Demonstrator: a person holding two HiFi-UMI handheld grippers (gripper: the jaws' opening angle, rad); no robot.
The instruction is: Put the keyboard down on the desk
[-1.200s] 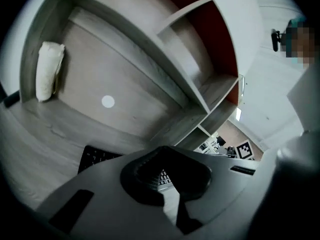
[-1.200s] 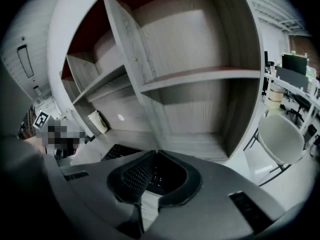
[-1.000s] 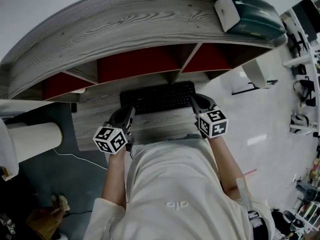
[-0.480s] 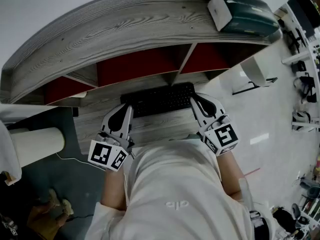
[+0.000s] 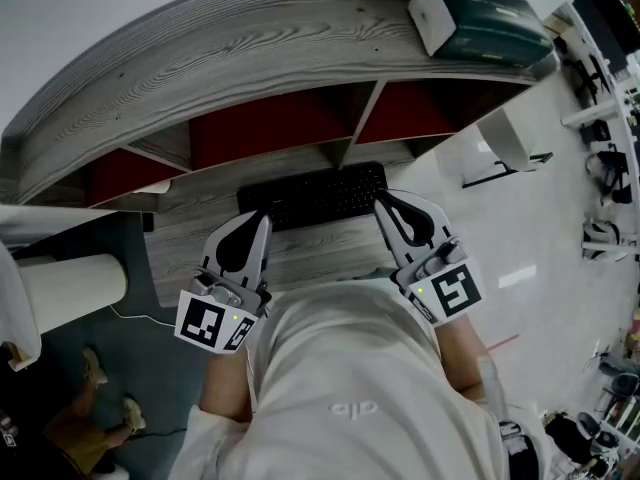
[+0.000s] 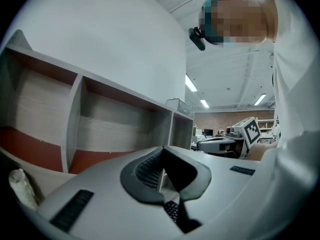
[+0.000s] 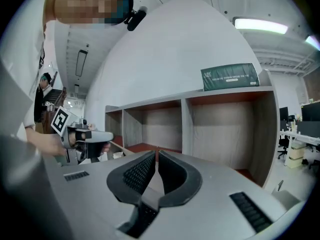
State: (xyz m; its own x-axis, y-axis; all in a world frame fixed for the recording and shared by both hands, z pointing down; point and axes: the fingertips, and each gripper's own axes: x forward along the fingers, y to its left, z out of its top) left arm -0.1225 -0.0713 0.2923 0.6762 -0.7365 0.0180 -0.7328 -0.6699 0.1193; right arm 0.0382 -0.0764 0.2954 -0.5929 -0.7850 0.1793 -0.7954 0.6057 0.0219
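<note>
1. Keyboard lies flat on desk, in front of the shelf openings.
2. Left gripper: jaws closed tip to tip, nothing pinched. Tips sit at the keyboard's left front corner.
3. Right gripper: jaws almost together, only a slit, nothing between. Tips sit just beside the keyboard's right end.
4. Whether either tip touches the keyboard: cannot tell.
</note>
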